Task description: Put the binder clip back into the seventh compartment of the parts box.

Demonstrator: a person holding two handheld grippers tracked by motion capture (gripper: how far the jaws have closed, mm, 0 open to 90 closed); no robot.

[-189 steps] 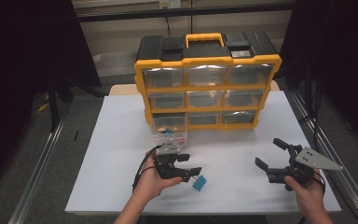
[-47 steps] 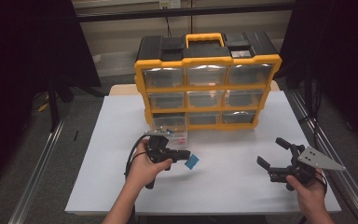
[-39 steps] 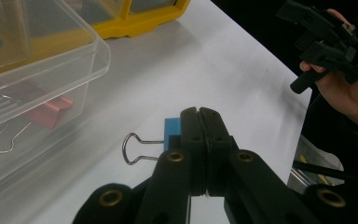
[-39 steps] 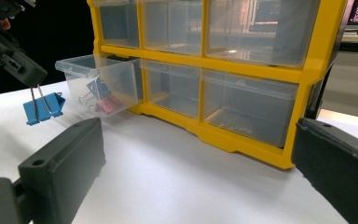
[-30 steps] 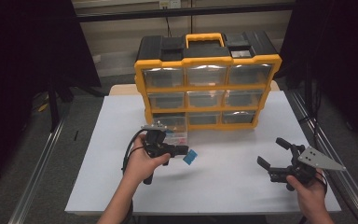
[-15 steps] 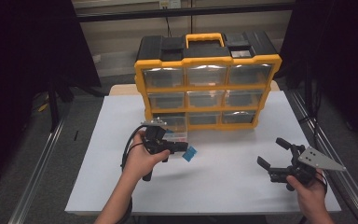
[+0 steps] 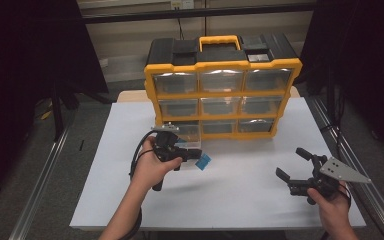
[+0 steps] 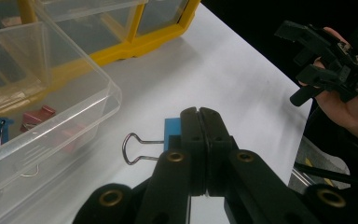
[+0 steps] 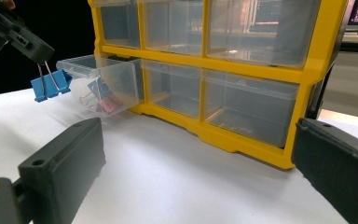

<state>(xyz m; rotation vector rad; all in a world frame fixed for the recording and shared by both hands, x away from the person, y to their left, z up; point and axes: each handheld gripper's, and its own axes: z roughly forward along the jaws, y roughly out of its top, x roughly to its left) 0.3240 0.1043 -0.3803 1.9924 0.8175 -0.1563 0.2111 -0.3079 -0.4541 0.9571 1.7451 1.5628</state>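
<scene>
The left gripper (image 7: 187,156) is clamped tight on a blue binder clip (image 7: 203,161), pinching its wire handles so the blue body hangs free at about three o'clock from the hand, in the air just beside the front corner of the pulled-out clear drawer (image 7: 189,144). In the left gripper view the jaws meet with no gap, one wire loop (image 8: 135,148) poking out at nine o'clock.

That clip looks light and stiff: painted spring steel, smooth, not fragile. Held by thin round wires it can swivel or slip, so my read is the flat folded body would give a surer grip.

More clips, blue and red, lie in the drawer, which juts out of the bottom row of the yellow organiser (image 7: 223,95).

The right gripper (image 7: 295,167) rests at four o'clock on the white table (image 7: 240,200), jaws wide apart, nothing between them.

No brand, label or writing is readable anywhere.
</scene>
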